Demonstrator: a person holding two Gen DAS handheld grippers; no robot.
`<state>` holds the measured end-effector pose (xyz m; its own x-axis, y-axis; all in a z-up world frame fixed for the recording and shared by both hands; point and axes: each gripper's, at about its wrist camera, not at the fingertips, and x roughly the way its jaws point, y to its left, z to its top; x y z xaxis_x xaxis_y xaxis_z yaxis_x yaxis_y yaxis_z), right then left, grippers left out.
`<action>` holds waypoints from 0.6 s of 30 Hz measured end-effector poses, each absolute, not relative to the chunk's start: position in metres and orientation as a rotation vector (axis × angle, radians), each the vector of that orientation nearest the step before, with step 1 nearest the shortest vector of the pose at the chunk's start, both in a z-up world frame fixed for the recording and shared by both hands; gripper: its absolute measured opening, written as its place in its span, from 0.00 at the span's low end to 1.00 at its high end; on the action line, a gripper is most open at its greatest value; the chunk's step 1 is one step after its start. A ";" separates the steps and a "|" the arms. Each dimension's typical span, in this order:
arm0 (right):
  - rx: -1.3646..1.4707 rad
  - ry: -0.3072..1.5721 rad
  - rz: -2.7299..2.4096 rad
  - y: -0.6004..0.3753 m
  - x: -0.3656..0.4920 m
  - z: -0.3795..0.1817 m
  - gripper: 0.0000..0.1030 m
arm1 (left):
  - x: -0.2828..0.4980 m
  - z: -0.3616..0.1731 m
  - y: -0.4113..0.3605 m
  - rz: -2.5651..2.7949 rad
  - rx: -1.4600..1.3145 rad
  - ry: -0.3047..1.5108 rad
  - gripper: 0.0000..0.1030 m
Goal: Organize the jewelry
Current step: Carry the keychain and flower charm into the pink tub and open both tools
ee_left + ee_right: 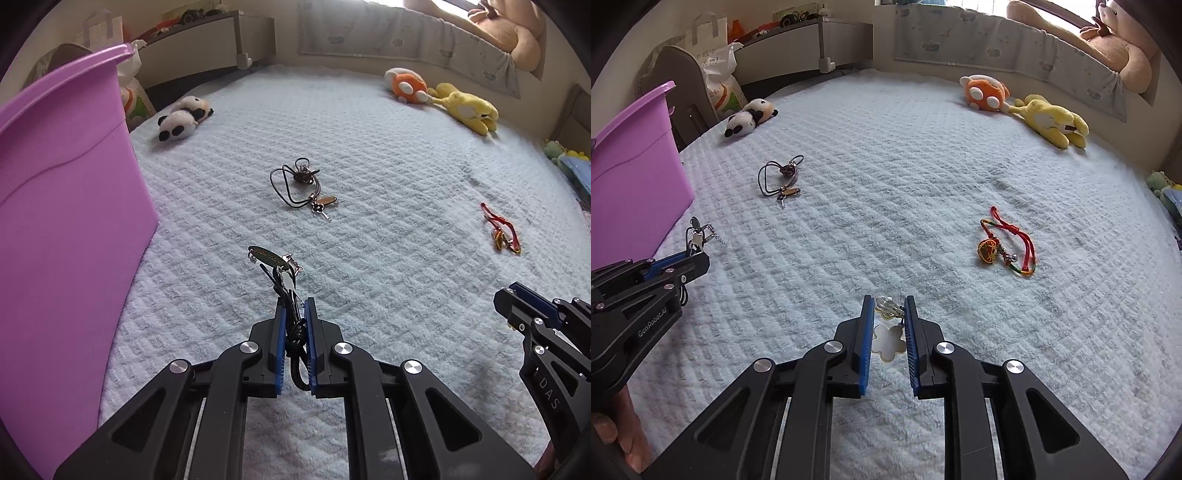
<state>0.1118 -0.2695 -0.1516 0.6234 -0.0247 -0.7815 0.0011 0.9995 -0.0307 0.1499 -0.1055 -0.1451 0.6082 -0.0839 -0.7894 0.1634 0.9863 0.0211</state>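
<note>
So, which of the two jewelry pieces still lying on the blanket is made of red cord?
The bracelet with the orange charm, on the right; the other loose piece, the black cord necklace, lies near the purple bin.

Both views are taken from just behind each gripper's fingers, angled down and forward across a pale blue blanket [369, 192] toward the far bolster. The left view is set close against the purple bin [66, 206]; the right view stands further right (each sees the other's gripper). The black cord necklace [295, 184] and the red string bracelet [1008, 243] are shared.
</note>
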 end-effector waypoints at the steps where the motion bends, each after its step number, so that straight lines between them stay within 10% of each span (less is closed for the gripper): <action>1: -0.028 0.898 -0.013 -0.269 0.108 -0.145 0.15 | 0.147 -0.139 -0.106 -0.144 0.092 0.906 0.09; 18: -0.059 0.825 0.128 -0.251 0.045 0.034 0.15 | 0.083 0.041 -0.074 -0.075 -0.011 0.900 0.09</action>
